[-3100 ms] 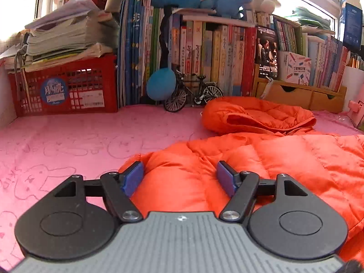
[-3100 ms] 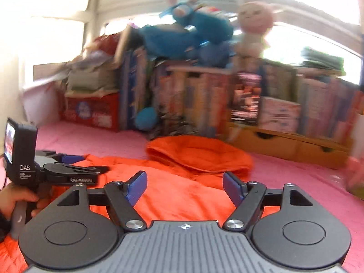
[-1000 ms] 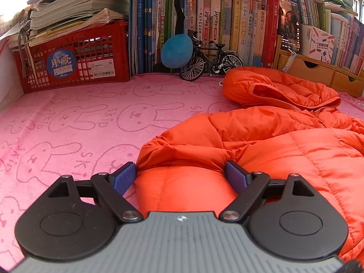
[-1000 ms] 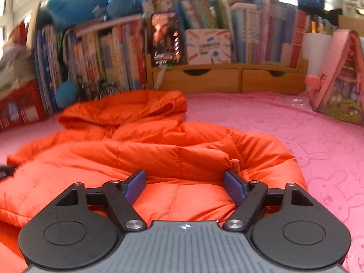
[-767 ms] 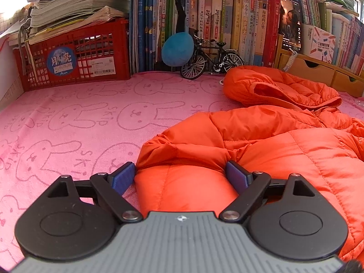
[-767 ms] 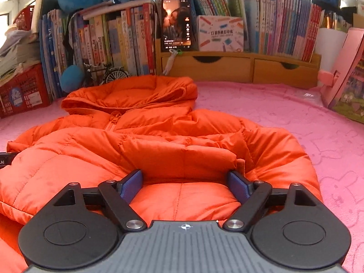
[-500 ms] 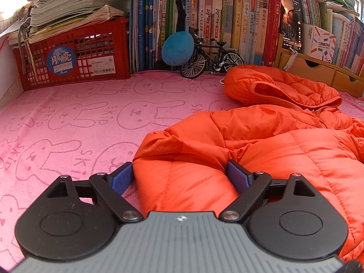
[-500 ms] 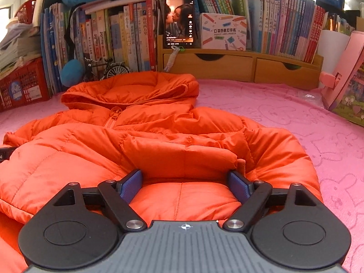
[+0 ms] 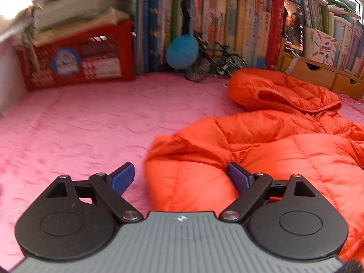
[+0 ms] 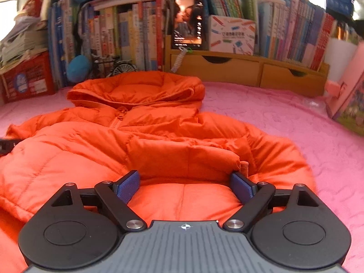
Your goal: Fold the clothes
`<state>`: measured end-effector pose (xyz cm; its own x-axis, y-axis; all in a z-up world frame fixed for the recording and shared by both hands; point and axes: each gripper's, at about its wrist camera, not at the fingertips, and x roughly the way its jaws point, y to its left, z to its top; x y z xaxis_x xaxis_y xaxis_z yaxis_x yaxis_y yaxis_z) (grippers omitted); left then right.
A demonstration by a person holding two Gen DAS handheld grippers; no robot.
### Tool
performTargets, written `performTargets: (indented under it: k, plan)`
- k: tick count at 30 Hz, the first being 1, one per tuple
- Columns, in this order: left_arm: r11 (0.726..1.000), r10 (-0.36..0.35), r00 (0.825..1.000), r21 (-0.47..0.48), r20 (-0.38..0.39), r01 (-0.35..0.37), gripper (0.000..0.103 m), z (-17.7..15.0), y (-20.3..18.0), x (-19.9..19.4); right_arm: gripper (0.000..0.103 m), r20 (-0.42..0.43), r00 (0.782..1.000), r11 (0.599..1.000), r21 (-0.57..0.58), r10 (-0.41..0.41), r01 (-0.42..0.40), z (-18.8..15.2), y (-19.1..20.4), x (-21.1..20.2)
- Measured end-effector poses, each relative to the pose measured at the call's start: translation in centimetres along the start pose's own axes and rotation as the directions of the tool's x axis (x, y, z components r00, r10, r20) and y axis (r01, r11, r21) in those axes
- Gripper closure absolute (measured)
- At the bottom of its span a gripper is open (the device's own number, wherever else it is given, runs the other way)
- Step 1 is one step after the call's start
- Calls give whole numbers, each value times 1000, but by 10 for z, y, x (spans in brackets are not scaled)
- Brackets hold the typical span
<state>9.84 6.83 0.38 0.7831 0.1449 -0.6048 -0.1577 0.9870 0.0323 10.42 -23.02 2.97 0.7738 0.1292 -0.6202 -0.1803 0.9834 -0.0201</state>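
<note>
Both sleeves now folded in; left gripper (image 9: 179,176) has slid off the jacket (image 9: 284,159) edge.
Jacket lies ahead of your right gripper (image 10: 185,185), whose jaws are opening over the sleeve, gripping nothing; left is released too. Next, take the hem evenly.

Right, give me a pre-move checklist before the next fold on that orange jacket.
1. Left gripper free of fabric: ok, jaws wide; a sleeve fold lies between them but the pads are not pressing on it.
2. Right gripper released: ok, jaws opening, the folded sleeve between them not clamped.
3. Both sleeves folded onto the orange jacket: ok on the right; the left looks tucked, cannot tell fully.
4. Hood folded in: not ok, it lies flat beyond the collar.
5. Pink blanket around the jacket free for folding: ok.
6. Bottom hem position: cannot tell, hidden below both cameras.
</note>
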Motion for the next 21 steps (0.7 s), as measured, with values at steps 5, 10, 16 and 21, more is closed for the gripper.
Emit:
performTargets:
  k: [5, 10, 16, 21]
  plan:
    - [995, -80, 991, 74, 111, 72, 14, 4, -18, -53, 12, 8, 995, 992, -81, 98, -97, 16, 25, -38]
    - [974, -165, 984, 169, 62, 152, 14, -7, -46, -62, 12, -78, 971, 957, -167, 227, -237, 25, 65, -46]
    - [975, -149, 988, 164, -35, 152, 7, -21, -45, -30, 12, -169, 962, 972, -66, 213, -227, 17, 57, -19]
    - [972, -166, 985, 159, -43, 171, 4, -28, -33, -23, 12, -170, 966, 979, -31, 195, -203, 12, 35, -19]
